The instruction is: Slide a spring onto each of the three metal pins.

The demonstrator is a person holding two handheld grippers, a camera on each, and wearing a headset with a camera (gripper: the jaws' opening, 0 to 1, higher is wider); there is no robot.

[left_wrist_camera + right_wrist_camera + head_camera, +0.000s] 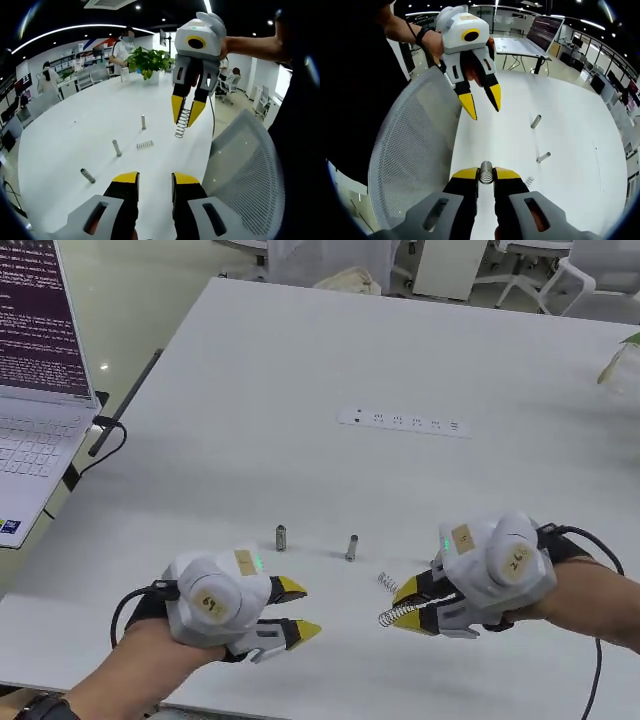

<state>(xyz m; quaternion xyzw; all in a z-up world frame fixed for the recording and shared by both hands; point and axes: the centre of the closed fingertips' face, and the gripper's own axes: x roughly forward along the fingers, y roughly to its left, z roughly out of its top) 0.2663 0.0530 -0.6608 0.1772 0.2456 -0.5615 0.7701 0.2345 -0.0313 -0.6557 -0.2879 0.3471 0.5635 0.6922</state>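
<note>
Right gripper (402, 607) pinches a spring (392, 616) above the table's (300, 360) near edge. Left gripper (308, 609) stands spread. A loose spring (387, 581) lies just beside one upright metal pin (352, 547); a second pin (281, 537) stands nearby.

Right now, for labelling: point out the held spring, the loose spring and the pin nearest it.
Held spring (396, 616): head view, its middle coils.
Loose spring (387, 582): head view, its middle coils.
Nearest pin (352, 547): head view, its shaft.

Open laptop (30, 390) just off white table's (300, 350) left edge; power strip (403, 423) mid-table; potted plant (150, 60) on table; mesh chair (245, 165) alongside.
</note>
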